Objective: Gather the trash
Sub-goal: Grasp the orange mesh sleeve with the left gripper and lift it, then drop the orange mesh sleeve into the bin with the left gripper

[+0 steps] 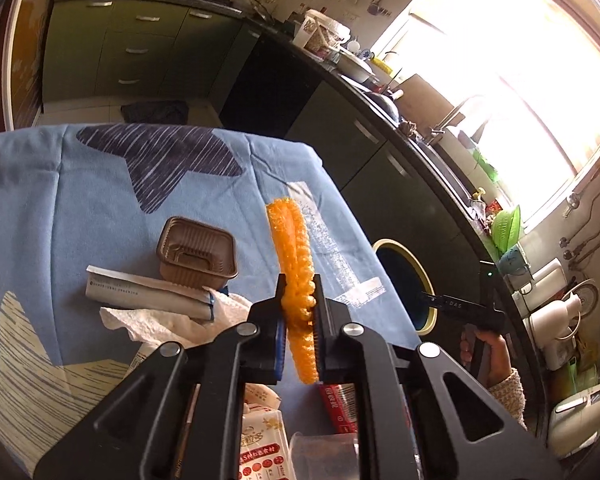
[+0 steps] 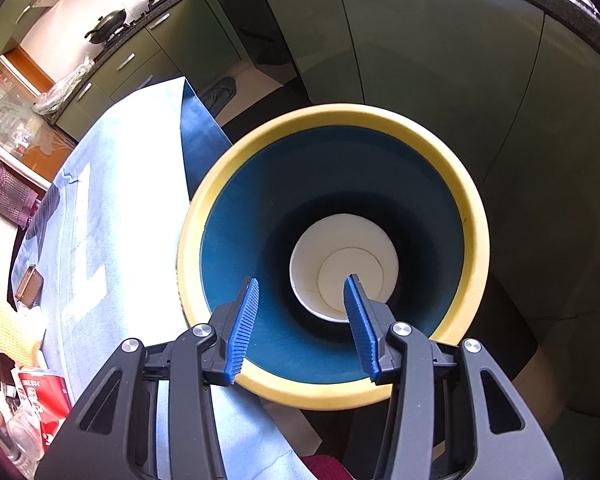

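My left gripper (image 1: 299, 284) is shut on an orange foam net (image 1: 294, 248) and holds it upright above the blue tablecloth (image 1: 80, 200). On the cloth lie a brown plastic tray (image 1: 198, 252), a folded paper (image 1: 148, 290) and a white paper towel (image 1: 160, 322). The bin (image 1: 406, 284) with a yellow rim and blue inside stands beside the table's right edge. My right gripper (image 2: 302, 292) is open and empty right above the bin (image 2: 332, 392). A white paper cup (image 2: 344, 252) lies at the bin's bottom.
A snack packet (image 1: 260, 440), a red can (image 1: 340, 404) and a clear plastic cup (image 1: 324, 456) lie near the table's front; the can also shows in the right wrist view (image 2: 40, 400). Green kitchen cabinets (image 1: 140, 48) and a cluttered counter (image 1: 360, 68) run behind and right.
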`<act>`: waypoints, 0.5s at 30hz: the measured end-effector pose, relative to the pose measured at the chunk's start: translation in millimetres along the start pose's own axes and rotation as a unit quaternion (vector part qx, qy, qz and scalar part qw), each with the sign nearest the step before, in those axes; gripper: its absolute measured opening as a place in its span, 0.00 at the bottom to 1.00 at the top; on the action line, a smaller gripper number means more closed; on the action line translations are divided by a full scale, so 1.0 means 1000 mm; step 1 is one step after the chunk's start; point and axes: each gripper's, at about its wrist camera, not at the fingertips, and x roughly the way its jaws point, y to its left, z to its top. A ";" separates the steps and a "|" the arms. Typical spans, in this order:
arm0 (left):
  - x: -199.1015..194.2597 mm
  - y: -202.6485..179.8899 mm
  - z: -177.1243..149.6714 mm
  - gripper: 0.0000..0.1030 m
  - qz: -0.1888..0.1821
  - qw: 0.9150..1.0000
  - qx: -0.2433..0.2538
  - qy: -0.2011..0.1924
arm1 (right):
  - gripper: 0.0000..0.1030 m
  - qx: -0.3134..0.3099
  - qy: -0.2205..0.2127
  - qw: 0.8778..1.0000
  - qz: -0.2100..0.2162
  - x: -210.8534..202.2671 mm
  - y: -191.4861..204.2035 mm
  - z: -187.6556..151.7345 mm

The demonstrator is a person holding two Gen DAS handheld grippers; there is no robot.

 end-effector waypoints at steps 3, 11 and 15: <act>-0.014 -0.020 0.007 0.10 -0.005 1.000 0.020 -0.011 | 0.44 -0.006 -0.016 1.000 0.004 -0.013 0.003 -0.002; 0.016 -0.117 0.023 0.10 -0.026 0.994 0.107 0.028 | 0.49 -0.030 -0.076 0.997 -0.010 -0.063 -0.003 -0.017; 0.067 -0.182 0.027 0.10 -0.031 0.984 0.163 0.059 | 0.49 -0.042 -0.100 0.994 -0.028 -0.084 -0.014 -0.029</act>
